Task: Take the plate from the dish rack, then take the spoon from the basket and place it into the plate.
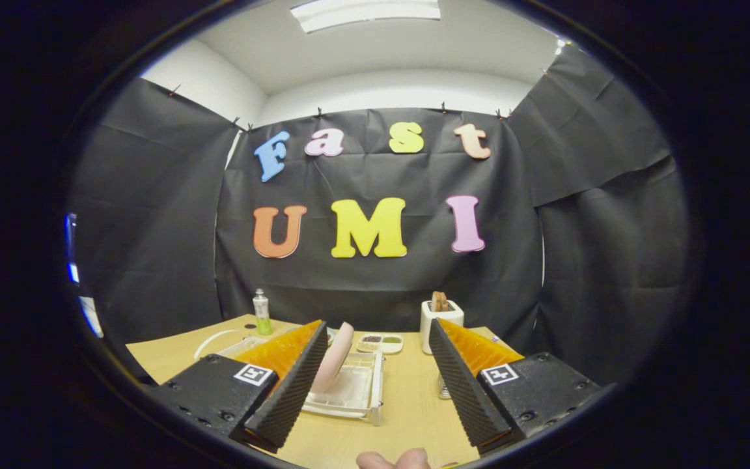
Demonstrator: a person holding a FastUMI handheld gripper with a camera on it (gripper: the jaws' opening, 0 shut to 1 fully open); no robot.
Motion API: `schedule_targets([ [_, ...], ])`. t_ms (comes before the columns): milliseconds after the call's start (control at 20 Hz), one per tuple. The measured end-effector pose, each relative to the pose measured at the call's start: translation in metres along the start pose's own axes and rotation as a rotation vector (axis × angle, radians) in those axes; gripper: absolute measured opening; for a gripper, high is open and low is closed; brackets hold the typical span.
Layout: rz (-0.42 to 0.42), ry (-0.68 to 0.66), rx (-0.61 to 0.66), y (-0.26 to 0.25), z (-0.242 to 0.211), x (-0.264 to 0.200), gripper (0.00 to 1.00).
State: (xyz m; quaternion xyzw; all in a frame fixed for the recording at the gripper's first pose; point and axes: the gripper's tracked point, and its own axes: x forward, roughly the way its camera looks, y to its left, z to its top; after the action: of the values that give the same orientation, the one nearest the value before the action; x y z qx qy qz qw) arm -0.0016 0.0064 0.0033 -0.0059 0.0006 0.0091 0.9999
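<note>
While the gripper point(375, 365) hangs above the table point(407, 417) with its fingers spread wide apart and holding nothing, no part of the task looks done. Nearest, fingertips of a person's hand point(393, 460) peek in below the fingers. Just ahead, the plate point(334, 357) stands on edge in the dish rack point(349, 391), right beside the left finger and partly hidden behind it, not between the two. So the first step, lifting the plate out, is not yet made. Beyond the right finger stands a white basket point(441, 324) with a brownish handle sticking up, probably the spoon point(439, 301); hard to tell at this size. A small divided tray point(381, 342) lies between rack and basket, a bottle point(262, 312) farther left. Both pickups and the placing remain.
</note>
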Motion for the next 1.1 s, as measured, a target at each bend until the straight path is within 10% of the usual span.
schedule_targets([
  [1100,0.152,0.360,0.057,0.045,0.010,0.118,1.00],
])
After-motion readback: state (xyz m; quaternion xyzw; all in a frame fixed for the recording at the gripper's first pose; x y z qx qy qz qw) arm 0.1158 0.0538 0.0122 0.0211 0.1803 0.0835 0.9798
